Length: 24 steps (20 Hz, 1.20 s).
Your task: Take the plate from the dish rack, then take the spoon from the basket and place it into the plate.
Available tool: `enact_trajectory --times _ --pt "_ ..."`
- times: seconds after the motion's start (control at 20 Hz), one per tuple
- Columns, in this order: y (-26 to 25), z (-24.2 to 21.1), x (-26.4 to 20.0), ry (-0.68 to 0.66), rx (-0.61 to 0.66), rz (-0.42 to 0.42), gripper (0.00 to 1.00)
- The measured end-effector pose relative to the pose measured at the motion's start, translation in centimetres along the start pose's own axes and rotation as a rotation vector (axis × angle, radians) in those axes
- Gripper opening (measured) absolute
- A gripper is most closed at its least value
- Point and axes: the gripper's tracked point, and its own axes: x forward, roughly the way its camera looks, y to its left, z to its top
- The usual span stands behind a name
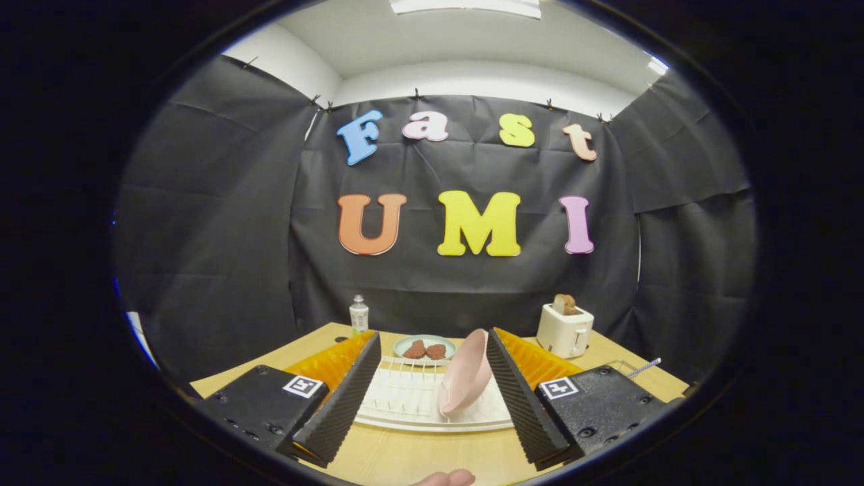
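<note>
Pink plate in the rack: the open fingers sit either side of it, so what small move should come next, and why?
Probably ease the gripper forward over the dish rack and shift it slightly right. Its fingers are spread wide and empty, and the pink plate stands on edge in the rack just ahead, close to the right finger, so it needs centring before closing.
</note>
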Motion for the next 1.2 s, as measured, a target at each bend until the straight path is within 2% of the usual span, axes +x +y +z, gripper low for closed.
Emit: enact_trajectory --times 0.5,0.75,0.9,1.2 --pt "0.2 -1.1 0.8 0.074 -0.018 -0.032 1.00" --pt "-2.4 -2.1 3.5 0.247 0.007 -0.154 1.00" --pt "-3.8 -2.6 5.7 0.397 0.049 -0.216 1.00" --pt "-6.0 -2.5 9.4 0.675 0.025 -0.256 1.00"
